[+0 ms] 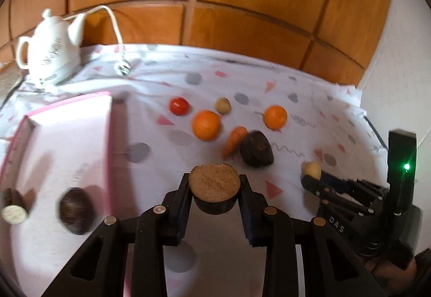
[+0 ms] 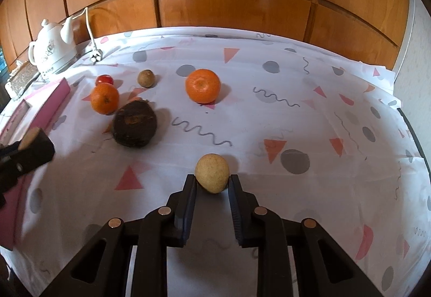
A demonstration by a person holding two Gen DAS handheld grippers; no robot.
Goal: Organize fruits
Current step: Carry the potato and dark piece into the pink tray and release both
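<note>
Judging by two dark pieces already in the pink tray [image 1: 109, 119], we hold a cut brown piece [image 1: 214, 184] in the left hand-held gripper [image 1: 214, 198] and a pale fruit [image 2: 212, 172] in the right hand-held gripper [image 2: 212, 189], while oranges [image 2: 202, 85], a tomato [image 1: 178, 105] and others wait on the worktop [image 2: 309, 216]

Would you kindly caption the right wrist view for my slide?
Right gripper closes on a pale round fruit on the patterned tablecloth, oranges beyond.
</note>
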